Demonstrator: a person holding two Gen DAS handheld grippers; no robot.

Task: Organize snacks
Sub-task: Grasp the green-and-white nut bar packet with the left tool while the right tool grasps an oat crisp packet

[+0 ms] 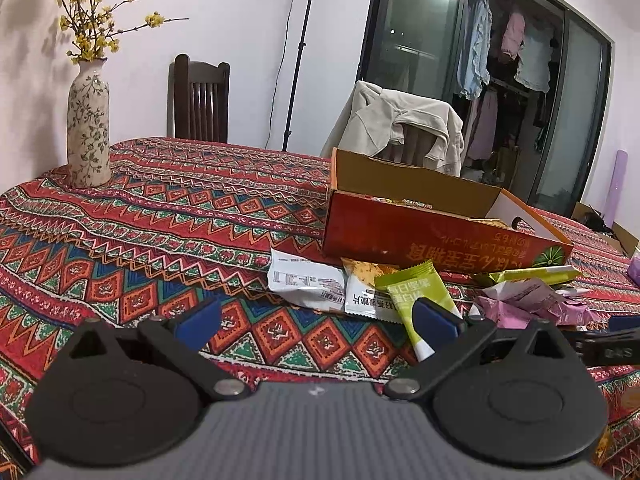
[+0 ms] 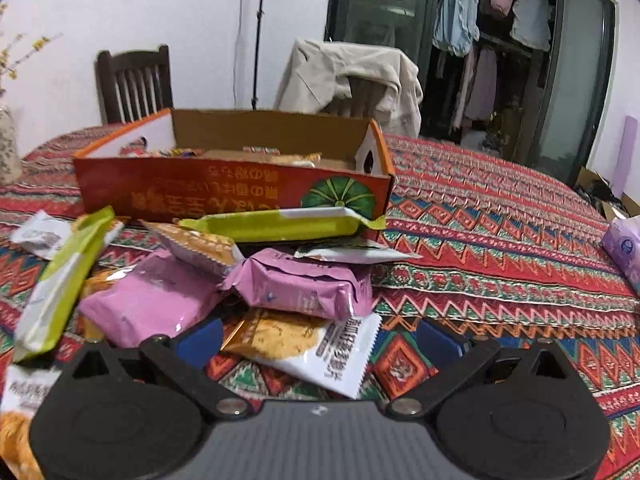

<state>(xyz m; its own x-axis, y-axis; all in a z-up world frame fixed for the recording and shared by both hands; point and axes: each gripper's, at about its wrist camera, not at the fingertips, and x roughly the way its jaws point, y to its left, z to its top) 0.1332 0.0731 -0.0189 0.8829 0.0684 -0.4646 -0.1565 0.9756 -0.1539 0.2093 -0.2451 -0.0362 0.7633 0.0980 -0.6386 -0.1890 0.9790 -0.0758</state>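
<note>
An open red-orange cardboard box holds some snacks; it also shows in the right wrist view. Loose snack packets lie in front of it: a white packet, a green packet and pink packets. The right wrist view shows a long green packet, two pink packets, and a white-and-orange packet. My left gripper is open and empty above the cloth, left of the pile. My right gripper is open, with the white-and-orange packet between its fingers, not gripped.
A flowered vase with yellow blossoms stands at the table's far left. Two chairs stand behind the table, one with a beige jacket. A purple tissue pack lies at the right. The patterned tablecloth covers the table.
</note>
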